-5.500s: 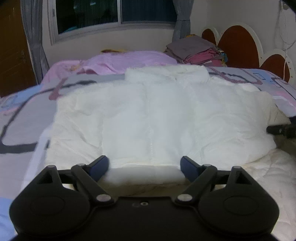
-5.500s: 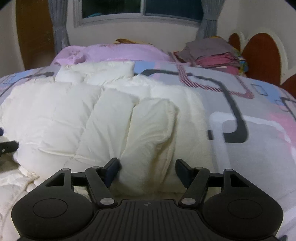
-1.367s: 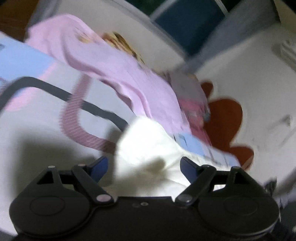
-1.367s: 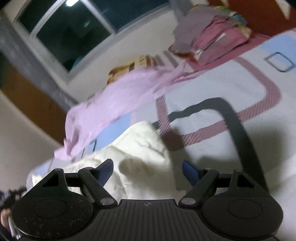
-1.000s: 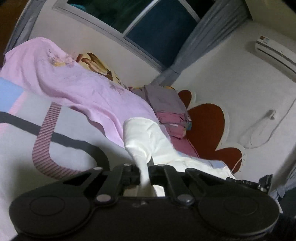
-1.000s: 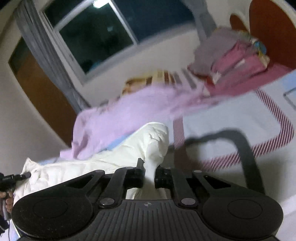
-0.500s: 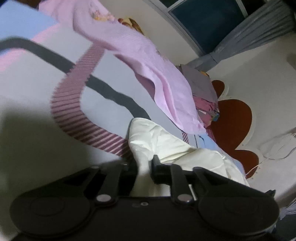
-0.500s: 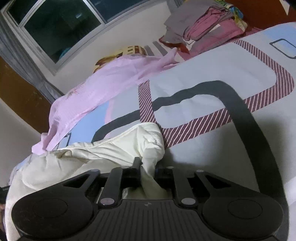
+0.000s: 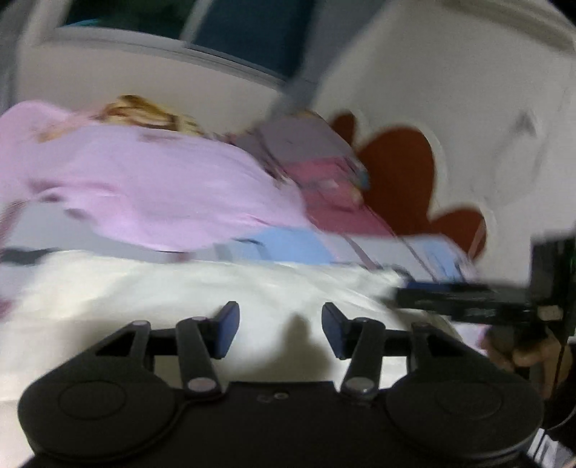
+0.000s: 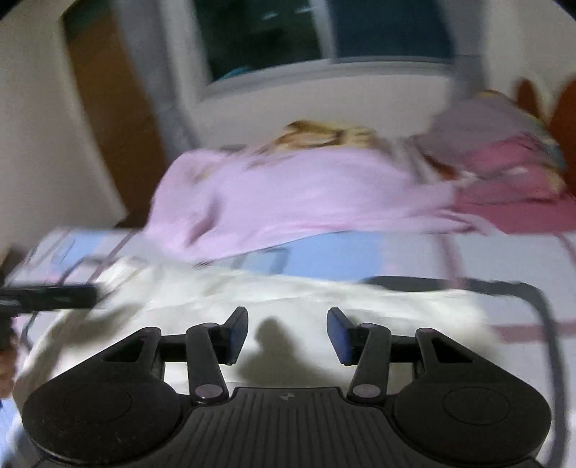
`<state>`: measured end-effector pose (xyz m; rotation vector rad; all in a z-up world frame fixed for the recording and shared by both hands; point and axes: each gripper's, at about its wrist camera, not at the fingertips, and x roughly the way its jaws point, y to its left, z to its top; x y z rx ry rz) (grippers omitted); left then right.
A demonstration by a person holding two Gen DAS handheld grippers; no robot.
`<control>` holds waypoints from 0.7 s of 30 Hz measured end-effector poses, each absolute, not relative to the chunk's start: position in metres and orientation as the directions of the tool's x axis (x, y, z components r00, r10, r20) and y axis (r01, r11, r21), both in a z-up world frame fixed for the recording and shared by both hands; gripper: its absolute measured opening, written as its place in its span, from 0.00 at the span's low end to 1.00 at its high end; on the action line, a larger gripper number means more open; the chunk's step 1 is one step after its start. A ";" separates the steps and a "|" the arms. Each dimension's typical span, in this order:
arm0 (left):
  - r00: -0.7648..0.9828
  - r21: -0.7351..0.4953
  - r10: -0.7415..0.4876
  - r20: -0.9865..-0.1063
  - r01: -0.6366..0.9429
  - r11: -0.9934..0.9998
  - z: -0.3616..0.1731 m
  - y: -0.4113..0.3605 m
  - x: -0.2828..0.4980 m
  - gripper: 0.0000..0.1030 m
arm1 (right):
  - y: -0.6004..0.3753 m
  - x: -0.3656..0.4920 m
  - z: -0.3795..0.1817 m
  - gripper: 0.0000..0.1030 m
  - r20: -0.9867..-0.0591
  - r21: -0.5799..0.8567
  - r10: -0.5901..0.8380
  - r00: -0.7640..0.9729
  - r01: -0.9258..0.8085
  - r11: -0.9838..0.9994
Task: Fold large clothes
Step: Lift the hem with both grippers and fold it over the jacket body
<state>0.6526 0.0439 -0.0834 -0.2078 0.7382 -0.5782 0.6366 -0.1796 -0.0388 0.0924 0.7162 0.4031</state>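
- Left gripper (image 9: 280,324) and right gripper (image 10: 287,330) spread wide, empty, above the white padded jacket (image 9: 201,291); likely positioned for the next fold.
- Jacket lying flat across the patterned bedsheet (image 10: 468,255).
- Behind: pink cloth (image 10: 288,194), stacked clothes (image 10: 504,144), window (image 10: 324,32), red-brown headboard (image 9: 399,162). Heavily blurred.

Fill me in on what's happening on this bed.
A person is folding a white padded jacket on the bed with two handheld grippers. The left gripper and the right gripper both hover open over the jacket, holding nothing. A pink sheet lies behind it. The frames are motion-blurred.
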 end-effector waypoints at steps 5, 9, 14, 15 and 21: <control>0.575 -0.324 -0.481 -0.662 0.360 0.875 -0.132 0.024 0.675 0.47 | -0.158 0.652 -0.098 0.47 -0.687 0.163 0.358 0.633 -0.345 0.924; 0.572 -0.354 -0.492 -0.656 0.343 0.870 -0.146 0.031 0.678 0.45 | -0.154 0.657 -0.110 0.47 -0.690 0.163 0.353 0.633 -0.339 0.927; 0.600 -0.274 -0.458 -0.656 0.376 0.885 -0.124 0.047 0.662 0.39 | -0.177 0.653 -0.096 0.47 -0.691 0.160 0.346 0.635 -0.332 0.930; 0.625 -0.242 -0.429 -0.652 0.365 0.899 -0.116 0.051 0.658 0.38 | -0.192 0.647 -0.088 0.47 -0.686 0.157 0.329 0.648 -0.310 0.938; 0.654 -0.205 -0.331 -0.680 0.264 0.943 -0.111 0.120 0.650 0.36 | -0.282 0.641 -0.085 0.47 -0.722 0.143 0.185 0.667 -0.118 0.983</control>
